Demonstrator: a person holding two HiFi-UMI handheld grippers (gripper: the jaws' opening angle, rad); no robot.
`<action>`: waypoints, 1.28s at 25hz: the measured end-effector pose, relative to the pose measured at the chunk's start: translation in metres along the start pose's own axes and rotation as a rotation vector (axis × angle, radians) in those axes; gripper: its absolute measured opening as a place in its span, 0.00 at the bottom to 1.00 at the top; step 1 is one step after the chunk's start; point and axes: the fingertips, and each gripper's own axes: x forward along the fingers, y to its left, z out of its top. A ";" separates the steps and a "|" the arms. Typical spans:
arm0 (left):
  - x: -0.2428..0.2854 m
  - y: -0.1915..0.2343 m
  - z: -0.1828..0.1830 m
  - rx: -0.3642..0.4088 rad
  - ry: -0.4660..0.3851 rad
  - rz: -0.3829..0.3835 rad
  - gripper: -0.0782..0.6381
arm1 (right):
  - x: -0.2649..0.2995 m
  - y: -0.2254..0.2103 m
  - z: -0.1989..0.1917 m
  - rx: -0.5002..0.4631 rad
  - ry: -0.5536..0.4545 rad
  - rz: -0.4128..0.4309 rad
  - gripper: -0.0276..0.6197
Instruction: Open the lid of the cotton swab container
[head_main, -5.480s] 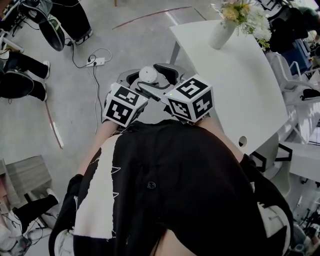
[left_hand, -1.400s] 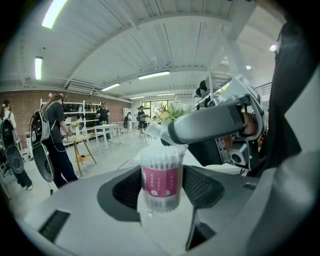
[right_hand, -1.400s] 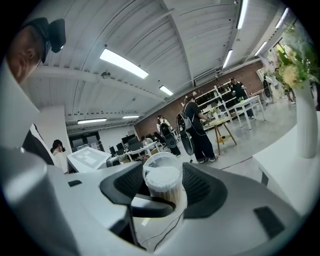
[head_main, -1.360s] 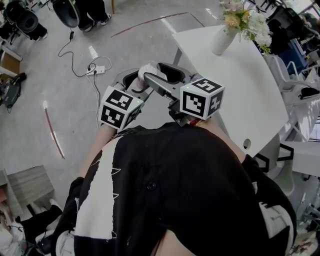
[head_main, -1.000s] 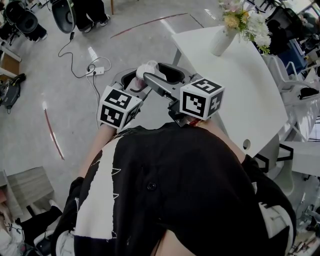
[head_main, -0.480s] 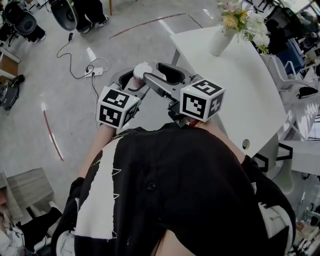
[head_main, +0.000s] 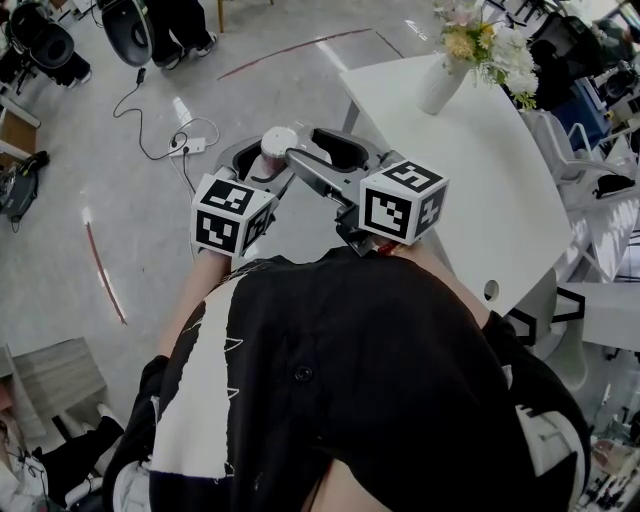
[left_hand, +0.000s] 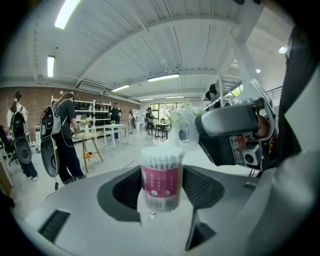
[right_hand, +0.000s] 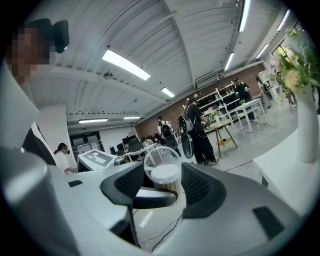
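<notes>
We see the left claw (head_main: 265, 160) clenched on the container (left_hand: 161, 181). Its 2 pads press the pink-labelled sides, and the container stands upright in mid-air above the floor (head_main: 150, 230). In the head view the bench (head_main: 470, 160) lies off at 3 o'clock. The right claw (right_hand: 163, 186) is released, jaws apart and pinching nothing, and the container sits just past its tips at 12 o'clock in its own view. The clear lid (right_hand: 161, 156) seems to stand up off the rim already, at 1 o'clock of the container in the left gripper view. That leaves the swabs (right_hand: 165, 173) bare, so we judge the opening all but done.

We see 3 things that could go wrong:

1. The container hangs over the floor, not the bench. If the left grip slackens it falls, and with the lid up the swabs scatter.
2. One right jaw sits close beside the lid. A careless nudge could overbend the hinge or lever the container askew between the left pads.
3. Tipping the left claw forward would spill the swabs out.
</notes>
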 end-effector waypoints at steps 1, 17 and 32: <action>0.000 0.001 -0.001 -0.002 0.000 0.002 0.47 | 0.000 0.000 0.000 0.000 0.000 0.000 0.41; -0.003 0.012 0.000 -0.043 -0.010 0.051 0.47 | 0.000 0.000 -0.001 0.001 0.001 0.017 0.41; -0.001 0.017 0.011 -0.057 -0.043 0.067 0.47 | -0.006 -0.004 0.003 0.011 0.001 0.007 0.42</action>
